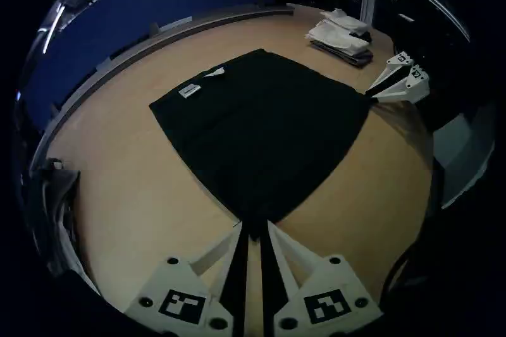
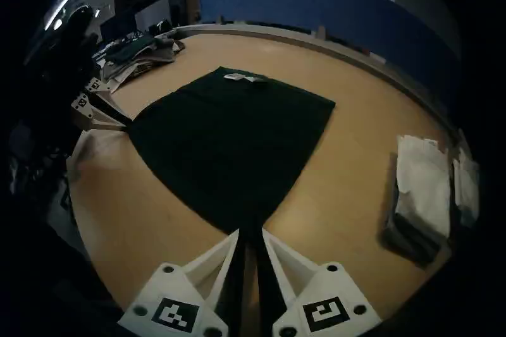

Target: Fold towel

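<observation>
A dark towel (image 1: 265, 122) (image 2: 234, 141) lies spread flat on the wooden table (image 1: 126, 191) (image 2: 341, 166), with white labels (image 1: 190, 90) (image 2: 243, 77) at its far edge. In the left gripper view my left gripper (image 1: 254, 226) is shut on the towel's near corner. In the right gripper view my right gripper (image 2: 251, 232) is shut on the neighbouring corner. Each gripper also appears in the other's view, pinching its corner at the table's side: the right gripper (image 1: 374, 93) and the left gripper (image 2: 126, 123).
A stack of folded light and grey towels (image 1: 341, 36) (image 2: 420, 198) sits near one end of the table. A loose pile of cloths (image 2: 136, 52) (image 1: 57, 204) lies at the other end. A blue partition (image 1: 158, 2) (image 2: 329, 8) runs along the far edge.
</observation>
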{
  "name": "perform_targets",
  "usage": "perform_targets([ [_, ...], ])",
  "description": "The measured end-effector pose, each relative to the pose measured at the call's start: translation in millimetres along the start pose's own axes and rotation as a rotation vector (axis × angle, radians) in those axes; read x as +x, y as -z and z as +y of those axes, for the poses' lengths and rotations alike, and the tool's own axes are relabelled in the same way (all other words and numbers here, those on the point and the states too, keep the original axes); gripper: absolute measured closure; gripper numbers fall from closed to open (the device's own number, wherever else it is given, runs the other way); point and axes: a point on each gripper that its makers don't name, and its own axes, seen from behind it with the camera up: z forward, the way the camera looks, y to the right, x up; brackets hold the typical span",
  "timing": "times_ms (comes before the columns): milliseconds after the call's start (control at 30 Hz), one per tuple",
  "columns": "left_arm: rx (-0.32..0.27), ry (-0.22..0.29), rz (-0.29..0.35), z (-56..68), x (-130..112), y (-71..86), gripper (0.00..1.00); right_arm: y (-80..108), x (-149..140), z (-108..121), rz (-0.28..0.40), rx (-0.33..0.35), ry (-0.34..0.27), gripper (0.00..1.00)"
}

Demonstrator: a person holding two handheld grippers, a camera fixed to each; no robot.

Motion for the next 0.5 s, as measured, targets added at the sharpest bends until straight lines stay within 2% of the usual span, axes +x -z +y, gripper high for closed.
perform_targets([
  [500,-0.005,0.038,0.025,2.4,18.0,12.9,0.89,19.0,18.9,5.3,0.036,-0.014,-0.024,0.9],
])
